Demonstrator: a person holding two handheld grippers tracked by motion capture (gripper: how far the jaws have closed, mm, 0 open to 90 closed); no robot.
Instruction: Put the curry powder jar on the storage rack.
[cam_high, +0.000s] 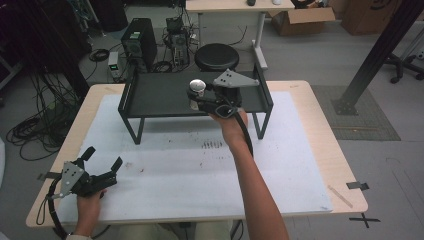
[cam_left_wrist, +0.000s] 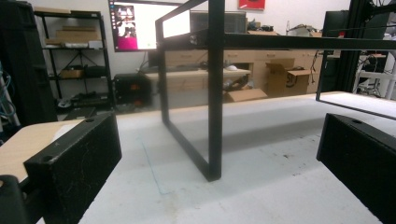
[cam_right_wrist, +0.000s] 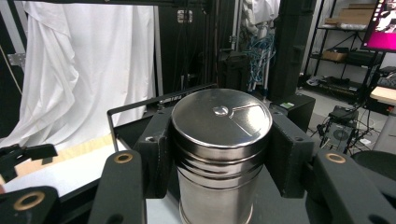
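Note:
A shiny metal can (cam_right_wrist: 219, 154) stands upright between the jaws of my right gripper (cam_right_wrist: 219, 149), which is shut on its sides. In the high view the can (cam_high: 198, 88) is over the black raised tray (cam_high: 160, 95) at the back of the table, with the right gripper (cam_high: 200, 97) around it. My left gripper (cam_high: 102, 159) rests low at the table's front left, open, with nothing between its fingers (cam_left_wrist: 74, 158). The tray's black leg frame (cam_left_wrist: 212, 116) stands ahead of it.
A white mat (cam_high: 200, 165) covers the wooden table. Behind the table are a black round stool (cam_high: 216, 56), a computer tower (cam_high: 138, 41) and cables on the floor. A black diagonal post (cam_high: 375, 55) stands at the right.

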